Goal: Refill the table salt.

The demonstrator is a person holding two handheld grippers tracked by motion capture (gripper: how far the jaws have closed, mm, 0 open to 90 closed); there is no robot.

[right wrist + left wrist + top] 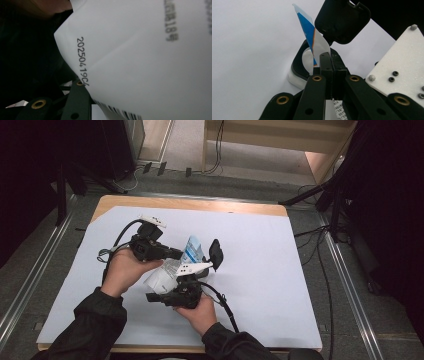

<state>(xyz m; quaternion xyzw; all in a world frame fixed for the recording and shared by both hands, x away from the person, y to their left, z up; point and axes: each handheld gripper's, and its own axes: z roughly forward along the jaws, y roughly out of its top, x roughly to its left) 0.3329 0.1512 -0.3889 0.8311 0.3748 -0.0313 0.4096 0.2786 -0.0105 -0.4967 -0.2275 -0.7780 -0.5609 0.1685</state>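
Here the white-covered surface (260, 270) carries little besides the work: a white packet (161, 279) held above it between both hands. The right gripper (197, 272) probably clamps its body steady, though that grip is hidden. The left gripper (329, 60) has its jaws closed on the blue-printed strip (308, 30), likely for peeling; an open black flap (342, 20) stands close behind.

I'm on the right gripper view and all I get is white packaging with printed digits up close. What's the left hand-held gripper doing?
Observer: The left hand-held gripper is shut on a blue-and-white flap of the packet.
Operator: Is its lid open?
Observer: Yes, the black lid stands flipped up above the opening's black rim.
Operator: Where is this happening?
Observer: Over the white sheet that covers the wooden table.
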